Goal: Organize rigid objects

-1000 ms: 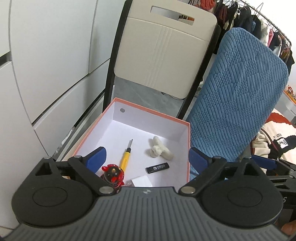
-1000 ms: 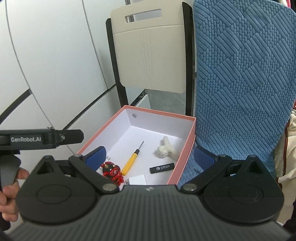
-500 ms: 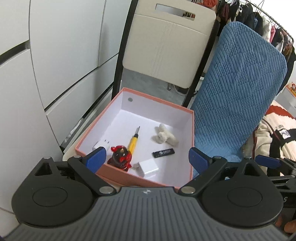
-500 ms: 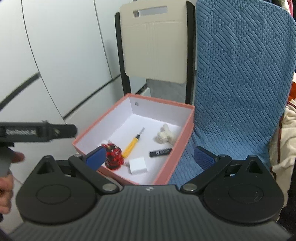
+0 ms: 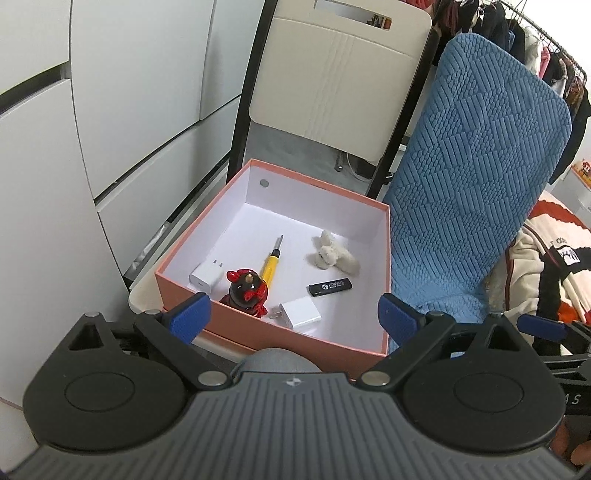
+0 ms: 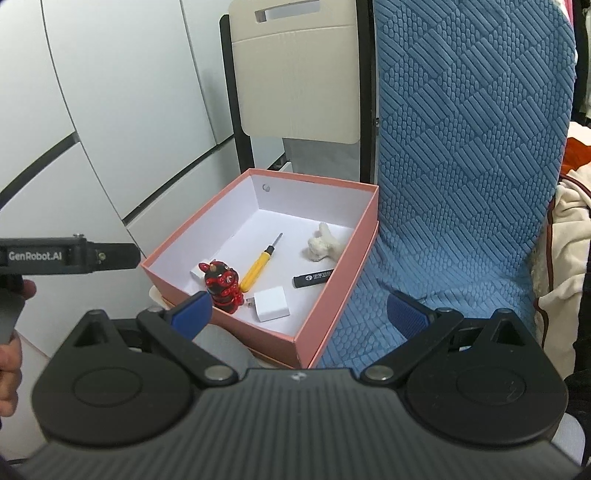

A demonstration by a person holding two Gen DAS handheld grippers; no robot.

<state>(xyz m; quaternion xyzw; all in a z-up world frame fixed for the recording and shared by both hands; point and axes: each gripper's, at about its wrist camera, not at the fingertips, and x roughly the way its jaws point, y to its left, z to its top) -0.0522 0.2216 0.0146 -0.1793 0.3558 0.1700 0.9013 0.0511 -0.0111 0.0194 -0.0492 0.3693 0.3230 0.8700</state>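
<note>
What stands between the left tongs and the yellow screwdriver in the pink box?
The box's near wall and the red-and-black figurine lie between the open left tongs and the yellow screwdriver.

A cream chair back (image 5: 340,74) with a slot near its top edge stands behind, framed in black. Just to its right a blue quilted cover (image 5: 476,184) drapes over a second chair. White cabinet panels (image 5: 122,92) with dark seams fill the left side. Clothes hang on a rack (image 5: 517,33) at the upper right, and a cream garment (image 5: 546,258) lies heaped below it.
</note>
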